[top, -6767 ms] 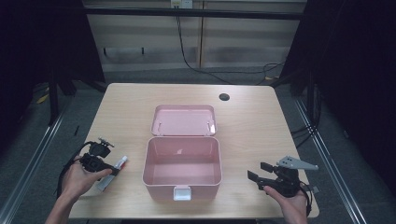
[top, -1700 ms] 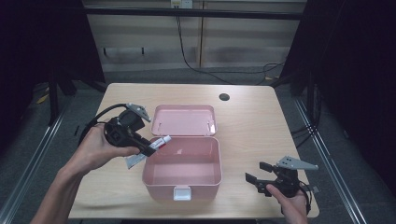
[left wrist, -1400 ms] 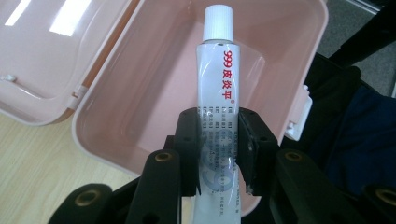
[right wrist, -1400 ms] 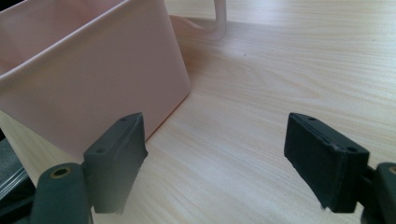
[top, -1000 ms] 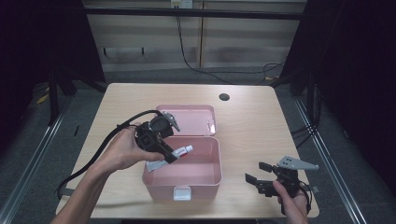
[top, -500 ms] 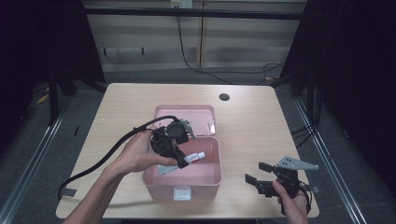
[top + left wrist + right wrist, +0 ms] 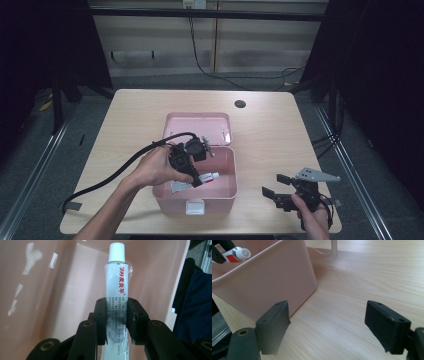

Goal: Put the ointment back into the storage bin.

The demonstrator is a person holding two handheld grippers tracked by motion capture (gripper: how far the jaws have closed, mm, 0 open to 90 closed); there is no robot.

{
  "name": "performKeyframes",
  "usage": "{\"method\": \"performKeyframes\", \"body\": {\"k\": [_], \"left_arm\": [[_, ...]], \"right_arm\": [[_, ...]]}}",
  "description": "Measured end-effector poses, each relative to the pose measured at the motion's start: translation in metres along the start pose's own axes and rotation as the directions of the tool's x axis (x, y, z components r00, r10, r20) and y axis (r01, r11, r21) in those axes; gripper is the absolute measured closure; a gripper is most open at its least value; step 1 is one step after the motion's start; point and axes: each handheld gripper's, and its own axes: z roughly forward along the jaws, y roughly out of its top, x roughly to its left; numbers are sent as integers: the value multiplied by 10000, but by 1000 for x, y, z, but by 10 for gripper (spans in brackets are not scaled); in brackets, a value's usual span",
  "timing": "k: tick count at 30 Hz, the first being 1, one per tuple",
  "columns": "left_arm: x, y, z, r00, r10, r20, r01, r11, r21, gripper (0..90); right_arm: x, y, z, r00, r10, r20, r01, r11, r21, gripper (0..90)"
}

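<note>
An open pink box [image 7: 200, 201] stands mid-table, its lid [image 7: 197, 127] folded back behind it. My left gripper [image 7: 197, 181] reaches down into the box from its left side, shut on a white tube [image 7: 206, 177] with red print and a white cap. In the left gripper view the jaws of this gripper [image 7: 117, 317] pinch the tube [image 7: 117, 282] at mid-length, cap pointing away, over the pink box floor [image 7: 62, 290]. My right gripper [image 7: 272, 185] rests open on the table to the right of the box. Nothing lies between the jaws of that gripper [image 7: 328, 325], with the box wall [image 7: 269, 282] beside its left jaw.
The left gripper's black cable [image 7: 115, 175] trails across the table to the front left edge. A dark round hole [image 7: 240, 104] sits near the table's far right. Bare wood [image 7: 362, 277] spreads around the right gripper.
My left gripper has carried the tube rightward from the table's left side and down into the box. The right gripper has stayed in place.
</note>
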Motion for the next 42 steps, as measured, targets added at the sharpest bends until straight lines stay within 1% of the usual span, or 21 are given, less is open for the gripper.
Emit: {"method": "performKeyframes", "body": {"k": [2,6,7,10,11,14,16,17,18,21,24,27,28,30,31,33,34,36,38,40,42], "left_arm": [[-1,2,5,9999,62,91,-63,9999,110,714],[-3,4,13,9995,200,229,-202,9998,58,714],[-3,5,15,9993,308,219,-311,9994,132,714],[-4,7,20,9987,293,424,-301,9994,198,714],[-3,7,22,9983,378,444,-392,9987,318,714],[-2,8,27,9978,422,519,-449,9977,511,714],[-2,8,29,9973,515,531,-540,9975,463,714],[0,8,32,9948,671,762,-713,9960,535,714],[-1,8,35,9945,680,800,-720,9963,478,714],[2,8,42,9928,693,979,-759,9950,652,713],[4,10,47,9909,648,1177,-728,9952,654,714],[6,10,51,9905,619,1227,-728,9936,866,713],[8,10,52,9893,551,1351,-676,9937,897,713],[9,10,54,9908,438,1281,-560,9940,936,713],[10,10,56,9897,324,1397,-455,9947,920,713],[10,10,59,9878,287,1531,-438,9944,959,713],[10,11,60,9888,269,1466,-421,9939,1017,713],[10,11,64,9875,298,1550,-474,9927,1111,713],[11,11,66,9858,170,1673,-374,9921,1196,712],[13,11,69,9853,1,1707,-215,9921,1235,712],[13,11,70,9846,18,1749,-250,9911,1308,713]], "right_arm": [[0,0,0,10000,22,2,-22,10000,19,192],[0,0,0,10000,0,-13,1,10000,10,191],[0,0,0,10000,5,-11,-5,10000,27,191],[0,0,0,10000,8,-23,-8,10000,72,191],[0,0,0,10000,7,-33,-6,10000,78,191],[0,0,0,10000,8,-34,-8,10000,65,190],[0,0,0,10000,9,-36,-8,10000,49,189],[0,0,0,10000,6,-36,-6,10000,52,189],[0,0,0,10000,5,-38,-5,10000,69,190],[1,0,0,10000,-17,-39,17,9999,105,189],[1,0,0,10000,-7,-27,8,9999,117,187],[1,0,0,10000,-15,-32,16,9999,107,186],[1,0,0,10000,-19,-26,20,9999,109,186],[1,0,0,10000,-10,-47,11,9999,129,186],[1,0,0,10000,-18,-50,19,9999,127,186],[1,0,0,10000,-8,-58,9,9999,133,186],[1,0,0,10000,-10,-52,11,9999,137,186],[1,0,0,10000,-27,-51,28,9999,138,186],[1,0,0,9999,-106,65,105,9999,48,186],[1,0,-1,10000,-65,57,65,10000,20,186],[0,0,-1,10000,-56,41,55,10000,45,186]]}}
